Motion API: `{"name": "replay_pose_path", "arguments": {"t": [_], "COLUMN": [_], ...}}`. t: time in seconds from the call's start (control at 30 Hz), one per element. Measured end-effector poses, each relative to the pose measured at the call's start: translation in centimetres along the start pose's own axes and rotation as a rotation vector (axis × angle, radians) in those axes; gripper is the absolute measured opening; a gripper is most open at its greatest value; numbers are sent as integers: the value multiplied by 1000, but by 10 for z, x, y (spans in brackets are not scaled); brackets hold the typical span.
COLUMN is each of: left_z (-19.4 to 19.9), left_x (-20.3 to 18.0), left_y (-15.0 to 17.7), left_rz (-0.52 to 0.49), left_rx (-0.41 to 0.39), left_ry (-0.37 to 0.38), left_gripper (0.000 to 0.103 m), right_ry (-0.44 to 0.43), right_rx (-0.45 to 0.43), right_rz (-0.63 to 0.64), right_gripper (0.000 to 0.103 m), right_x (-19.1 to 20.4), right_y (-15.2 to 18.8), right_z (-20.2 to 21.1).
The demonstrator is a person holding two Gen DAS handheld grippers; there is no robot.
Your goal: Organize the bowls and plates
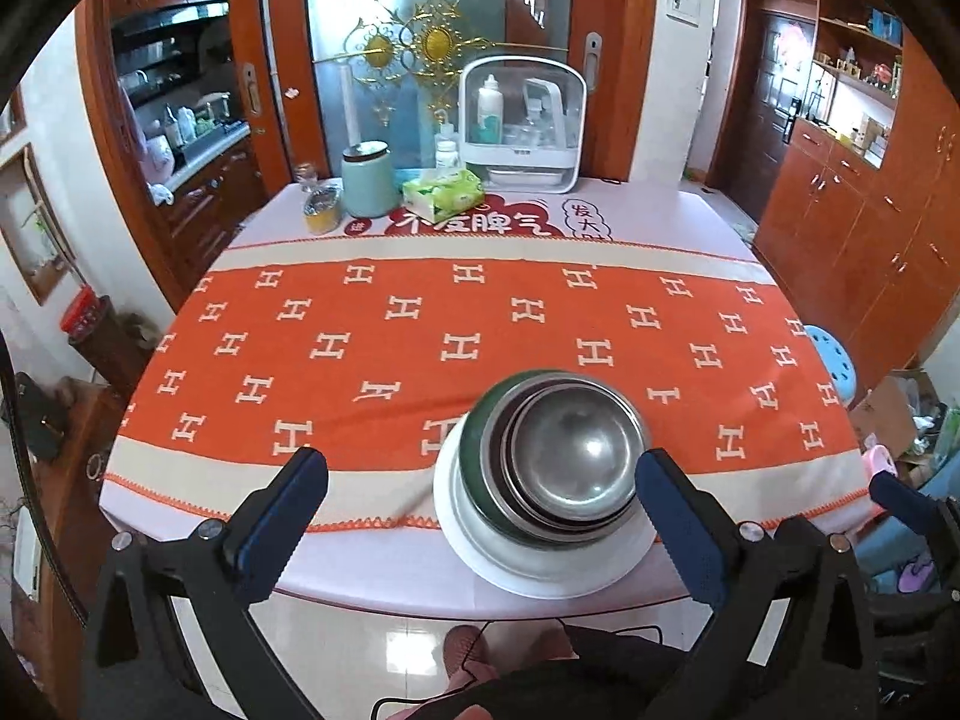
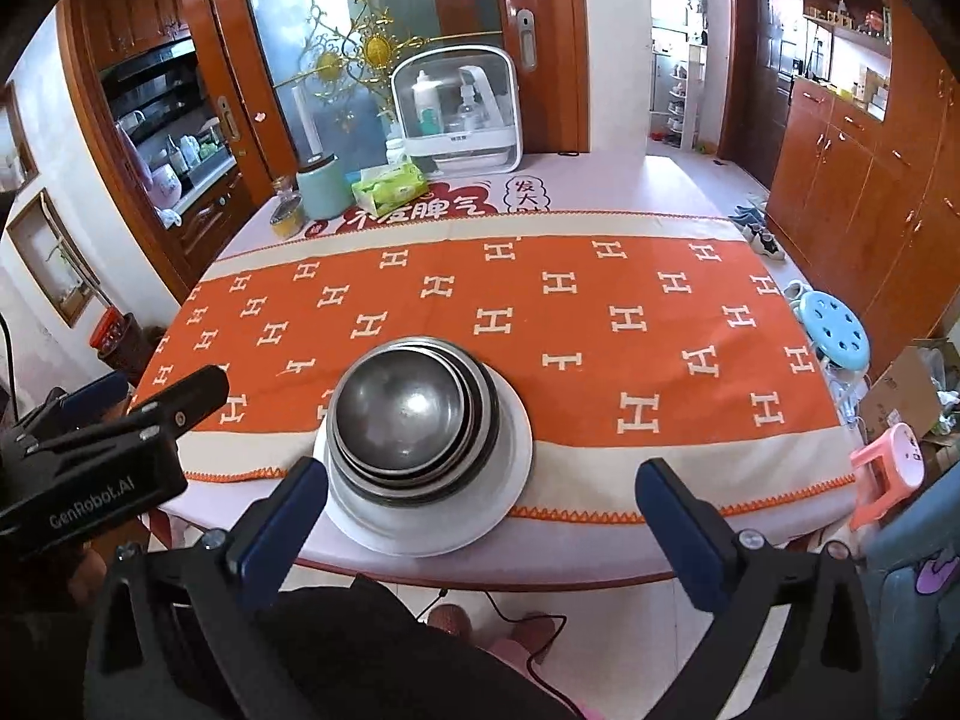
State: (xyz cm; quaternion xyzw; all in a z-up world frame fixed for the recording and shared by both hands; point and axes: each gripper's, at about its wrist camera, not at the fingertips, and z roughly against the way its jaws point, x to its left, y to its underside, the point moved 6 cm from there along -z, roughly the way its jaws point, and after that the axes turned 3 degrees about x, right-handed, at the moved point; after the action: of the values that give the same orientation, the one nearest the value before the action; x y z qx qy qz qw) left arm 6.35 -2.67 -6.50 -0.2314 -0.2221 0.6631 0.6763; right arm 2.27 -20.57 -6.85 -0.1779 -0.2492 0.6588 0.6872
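The metal bowls [image 1: 570, 456] sit nested on the white plate [image 1: 480, 546] at the counter's [image 1: 360, 564] near edge. Both the left gripper [image 1: 480, 516] and right gripper [image 2: 480, 516] hang empty, jaws wide apart. The stacking looks finished.

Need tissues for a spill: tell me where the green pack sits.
The green tissue pack lies at the table's far edge, between the mint canister and the white storage box.

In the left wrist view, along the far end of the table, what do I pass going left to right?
Yellow-filled glass jar → mint green canister → green tissue pack → white storage box with a clear door.
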Motion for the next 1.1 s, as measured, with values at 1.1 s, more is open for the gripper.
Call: {"name": "replay_pose_path", "arguments": {"t": [1.1], "left_z": [5], "left_x": [-9], "left_y": [-10], "left_rz": [-8], "left_rx": [-59], "left_ry": [-56], "left_gripper": [102], "right_ry": [-29], "right_rx": [-26], "right_rz": [51], "right_gripper": [103], "right_x": [-2], "right_y": [-11], "right_z": [-10]}}
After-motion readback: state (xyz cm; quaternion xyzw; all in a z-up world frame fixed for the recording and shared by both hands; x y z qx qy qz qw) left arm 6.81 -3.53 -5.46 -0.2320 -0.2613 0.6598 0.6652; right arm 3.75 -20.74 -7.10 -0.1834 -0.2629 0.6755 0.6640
